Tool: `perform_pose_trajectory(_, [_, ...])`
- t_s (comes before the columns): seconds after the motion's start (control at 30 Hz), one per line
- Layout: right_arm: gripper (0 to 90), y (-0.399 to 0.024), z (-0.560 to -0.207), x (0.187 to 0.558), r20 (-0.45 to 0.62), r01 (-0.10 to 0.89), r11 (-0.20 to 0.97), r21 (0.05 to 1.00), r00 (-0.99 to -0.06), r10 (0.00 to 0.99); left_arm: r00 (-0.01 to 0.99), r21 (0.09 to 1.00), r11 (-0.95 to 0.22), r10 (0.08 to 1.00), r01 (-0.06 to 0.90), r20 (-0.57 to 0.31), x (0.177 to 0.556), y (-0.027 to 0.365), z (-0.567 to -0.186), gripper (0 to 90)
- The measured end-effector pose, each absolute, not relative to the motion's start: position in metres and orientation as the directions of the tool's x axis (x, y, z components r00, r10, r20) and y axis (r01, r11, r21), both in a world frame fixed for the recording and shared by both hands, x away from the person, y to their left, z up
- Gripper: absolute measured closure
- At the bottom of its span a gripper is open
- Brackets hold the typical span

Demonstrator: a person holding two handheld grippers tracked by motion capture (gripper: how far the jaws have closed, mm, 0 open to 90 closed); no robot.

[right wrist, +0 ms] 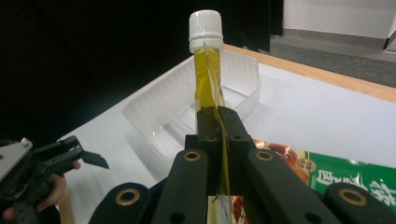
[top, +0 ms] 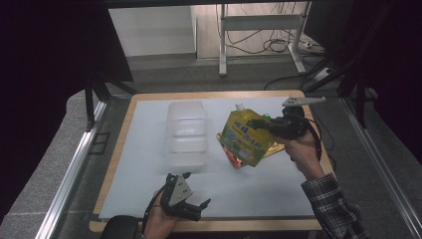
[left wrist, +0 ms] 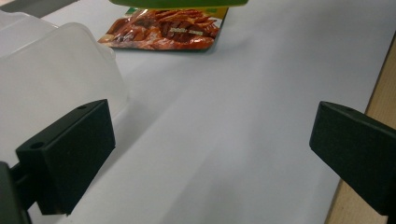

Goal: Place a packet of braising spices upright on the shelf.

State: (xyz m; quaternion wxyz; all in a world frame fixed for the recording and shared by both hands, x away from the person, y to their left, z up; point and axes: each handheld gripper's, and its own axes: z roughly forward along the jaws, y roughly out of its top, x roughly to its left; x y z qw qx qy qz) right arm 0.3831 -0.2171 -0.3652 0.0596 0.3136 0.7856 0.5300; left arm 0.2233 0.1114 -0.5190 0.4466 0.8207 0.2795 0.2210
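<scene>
My right gripper (top: 257, 122) is shut on the side seam of a yellow-green spouted pouch (top: 246, 137) and holds it in the air over the right half of the white mat. In the right gripper view its jaws (right wrist: 218, 116) pinch the pouch (right wrist: 208, 79) just below the white cap (right wrist: 205, 29). A clear plastic container (top: 186, 132) sits open on the mat to the pouch's left. My left gripper (top: 195, 189) hangs open near the front edge. Nothing lies between its jaws (left wrist: 210, 144), and the container (left wrist: 51, 74) stands close beside the left one.
A red snack packet (top: 234, 158) lies flat on the mat under the lifted pouch; the left gripper view shows the same packet (left wrist: 163, 30) ahead. The wooden table edge (top: 214, 225) frames the mat. Metal rails run along both sides.
</scene>
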Motion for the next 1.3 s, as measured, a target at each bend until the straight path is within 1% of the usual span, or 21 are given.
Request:
perform_pose_trajectory(0.1, [88.0,-0.212,-0.363,0.388,0.238,0.426,0.242,0.871,-0.799,0.552,0.75,0.849,-0.46,0.65,0.26,0.123,0.222,0.113,-0.519,0.0])
perform_pose_trajectory(0.37, [88.0,-0.201,-0.36,0.404,0.242,0.418,0.232,0.878,-0.807,0.538,0.75,0.85,-0.456,0.651,0.264,0.116,0.218,0.112,-0.52,0.1])
perform_pose_trajectory(0.57, [88.2,-0.191,-0.353,0.415,0.222,0.402,0.239,0.884,-0.81,0.543,0.75,0.841,-0.471,0.649,0.265,0.128,0.217,0.115,-0.52,0.0])
perform_pose_trajectory(1.3, [88.1,-0.161,-0.35,0.455,0.208,0.39,0.254,0.885,-0.819,0.534,0.742,0.842,-0.457,0.661,0.285,0.108,0.218,0.117,-0.522,0.0])
